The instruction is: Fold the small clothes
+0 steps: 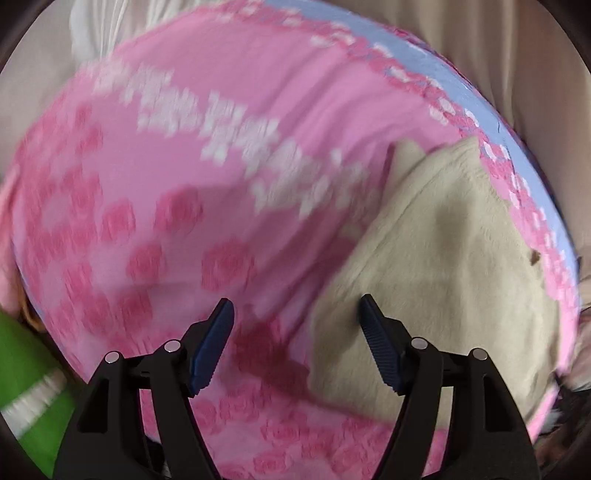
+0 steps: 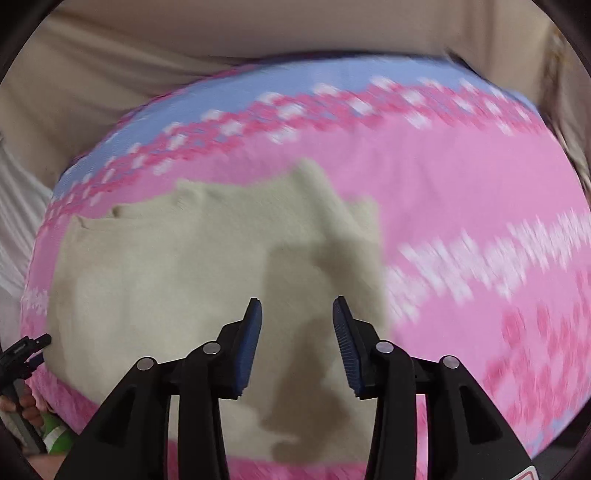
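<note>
A small beige fleece garment (image 2: 184,280) lies flat on a pink patterned blanket (image 2: 461,206). In the left wrist view the garment (image 1: 436,266) lies at the right, on the same blanket (image 1: 184,166). My left gripper (image 1: 297,306) is open and empty, hovering over the garment's left edge. My right gripper (image 2: 297,306) is open and empty, above the garment's near right part. Its shadow falls on the cloth. The left gripper's tip (image 2: 31,345) shows at the left edge of the right wrist view.
The blanket has a light blue border (image 2: 258,88) at its far edge. Beige fabric (image 2: 221,33) lies beyond it. A green cloth with a white stripe (image 1: 29,398) lies at the near left. White pleated fabric (image 1: 107,26) lies at the far left.
</note>
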Demonstrator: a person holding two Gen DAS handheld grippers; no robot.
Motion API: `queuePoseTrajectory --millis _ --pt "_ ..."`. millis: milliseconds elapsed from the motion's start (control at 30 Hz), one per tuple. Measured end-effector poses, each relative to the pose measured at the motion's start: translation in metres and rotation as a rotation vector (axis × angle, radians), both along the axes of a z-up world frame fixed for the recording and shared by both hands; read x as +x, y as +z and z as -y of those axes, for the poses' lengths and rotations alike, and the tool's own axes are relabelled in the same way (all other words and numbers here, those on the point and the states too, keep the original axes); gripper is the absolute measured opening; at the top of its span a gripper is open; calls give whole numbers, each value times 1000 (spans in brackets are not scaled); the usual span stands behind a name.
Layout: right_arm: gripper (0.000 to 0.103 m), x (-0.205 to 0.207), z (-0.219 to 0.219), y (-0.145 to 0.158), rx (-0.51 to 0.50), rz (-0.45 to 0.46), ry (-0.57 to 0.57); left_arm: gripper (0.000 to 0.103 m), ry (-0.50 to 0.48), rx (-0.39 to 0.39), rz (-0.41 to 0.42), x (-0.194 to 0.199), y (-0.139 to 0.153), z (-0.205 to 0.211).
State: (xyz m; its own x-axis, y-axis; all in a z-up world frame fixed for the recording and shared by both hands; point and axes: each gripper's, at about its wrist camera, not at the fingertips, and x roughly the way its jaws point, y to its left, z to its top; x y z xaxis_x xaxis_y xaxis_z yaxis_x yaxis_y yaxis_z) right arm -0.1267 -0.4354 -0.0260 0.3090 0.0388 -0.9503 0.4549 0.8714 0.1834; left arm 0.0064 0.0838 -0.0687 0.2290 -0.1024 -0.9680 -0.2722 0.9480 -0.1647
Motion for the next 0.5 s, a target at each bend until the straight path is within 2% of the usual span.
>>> queuePoseTrajectory --millis 67,100,133,167,200,267,367,433,500 --pt "51 -13 0 -14 56 -19 -26 67 19 -56 -6 -6 -5 -2" --pt "47 -17 -4 -20 88 -16 -21 55 36 -69 4 -7 -7 -1" --pt "33 -16 -7 -21 80 -4 -7 33 37 -80 9 -7 -9 0" --pt "13 -15 -8 -18 61 -7 -9 25 30 -82 9 -5 -9 1" --pt "10 -16 -2 -13 63 1 -42 17 19 -67 7 -5 -7 5" --pt "7 -22 14 -13 53 10 -120 17 -12 -22 -5 -1 -4 11" --pt "0 -24 27 -32 0 -93 -138 20 -60 51 -21 5 -6 17" --pt "7 -23 27 -12 0 -20 -159 20 -75 118 9 5 8 27" --pt "7 -8 19 10 16 59 -130 19 -88 146 84 6 31 39"
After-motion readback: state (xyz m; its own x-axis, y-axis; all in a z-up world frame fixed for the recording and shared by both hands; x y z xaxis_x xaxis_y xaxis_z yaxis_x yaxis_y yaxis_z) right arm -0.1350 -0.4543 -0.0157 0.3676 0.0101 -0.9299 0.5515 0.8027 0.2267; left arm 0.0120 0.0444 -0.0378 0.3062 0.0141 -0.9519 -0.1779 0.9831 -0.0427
